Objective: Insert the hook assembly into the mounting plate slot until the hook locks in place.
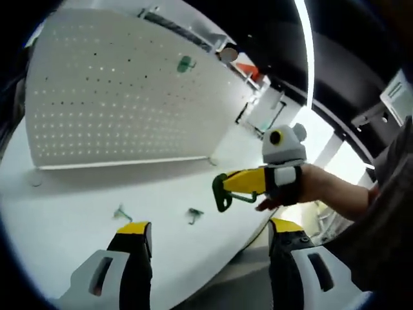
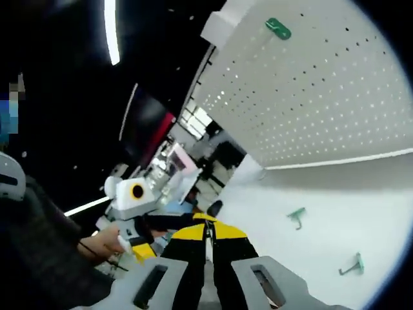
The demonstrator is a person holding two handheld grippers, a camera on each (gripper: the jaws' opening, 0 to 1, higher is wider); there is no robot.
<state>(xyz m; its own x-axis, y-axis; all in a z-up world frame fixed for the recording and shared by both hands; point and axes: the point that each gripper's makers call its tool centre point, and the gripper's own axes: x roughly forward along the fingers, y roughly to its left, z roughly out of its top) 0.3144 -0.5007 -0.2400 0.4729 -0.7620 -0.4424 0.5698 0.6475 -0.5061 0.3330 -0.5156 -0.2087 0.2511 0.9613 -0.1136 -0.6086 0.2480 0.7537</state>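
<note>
A white pegboard mounting plate (image 1: pixel 116 97) (image 2: pixel 310 97) stands upright on the white table (image 1: pixel 71 219). One green hook (image 1: pixel 185 63) (image 2: pixel 277 28) hangs high on it. Two more green hooks lie on the table in front of the board, one (image 1: pixel 121 213) (image 2: pixel 352 265) beside the other (image 1: pixel 195 214) (image 2: pixel 297 217). My left gripper (image 1: pixel 210 236) hovers over the table's edge, its jaws wide apart and empty. My right gripper (image 1: pixel 227 186) (image 2: pixel 206 223) comes in from the right, held by a hand, jaws shut with a green hook (image 1: pixel 221 197) at their tips.
The table's curved front edge (image 1: pixel 251 239) runs between my left jaws. Shelving and equipment (image 1: pixel 261 110) stand beyond the far end of the board. A bright ceiling light strip (image 1: pixel 306 45) runs overhead. A person's hand (image 2: pixel 106 242) holds the left gripper (image 2: pixel 135 200).
</note>
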